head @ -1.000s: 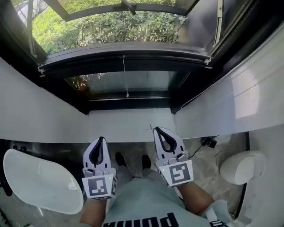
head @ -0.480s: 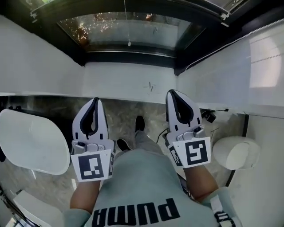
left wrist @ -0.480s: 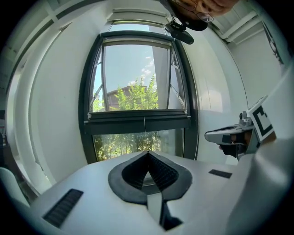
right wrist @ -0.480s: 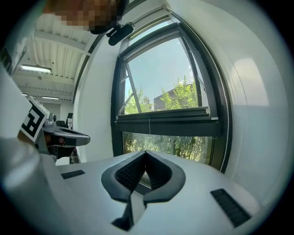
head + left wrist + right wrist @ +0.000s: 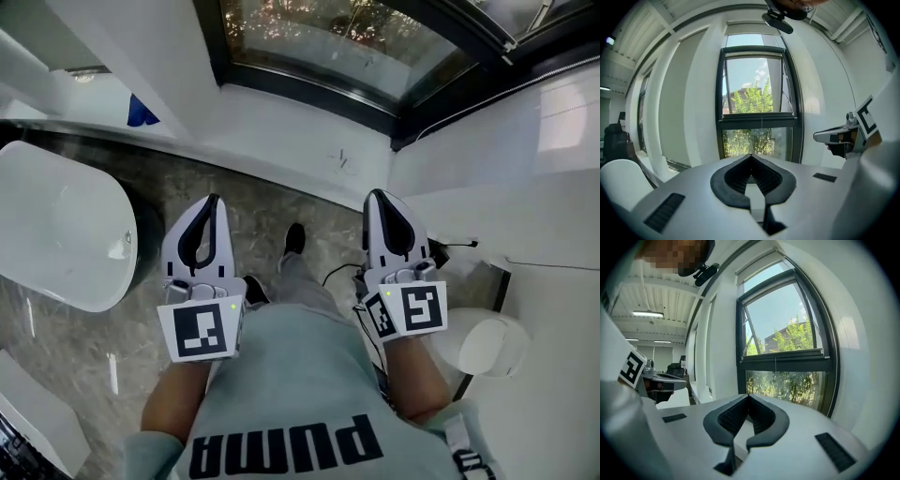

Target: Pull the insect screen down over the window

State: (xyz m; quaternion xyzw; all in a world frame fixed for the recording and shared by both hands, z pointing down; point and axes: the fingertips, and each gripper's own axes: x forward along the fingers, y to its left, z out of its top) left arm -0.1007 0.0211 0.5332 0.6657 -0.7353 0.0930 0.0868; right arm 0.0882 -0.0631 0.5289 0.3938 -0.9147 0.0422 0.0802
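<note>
The black-framed window [image 5: 757, 89] stands ahead across the room, its upper sash tilted open and a thin pull cord [image 5: 761, 124] hanging over the middle rail. No screen shows over the glass. The right gripper view shows the same window [image 5: 787, 333] and cord [image 5: 776, 364]. In the head view only the lower pane [image 5: 347, 47] is in frame, at the top. My left gripper [image 5: 213, 200] and right gripper [image 5: 380, 194] are held side by side at waist height above the floor, well short of the window. Both are shut and empty, left [image 5: 751, 155] and right [image 5: 749, 394].
A white rounded seat [image 5: 56, 234] stands to the left and a white round object [image 5: 487, 345] at the right by the wall. A black cable [image 5: 342, 272] lies on the stone floor near the person's shoes [image 5: 294, 239]. White wall panels [image 5: 281, 141] flank the window.
The head view has tipped down and swung left, so the window has slid to the top edge. Both grippers have moved with the body, still side by side and shut.
</note>
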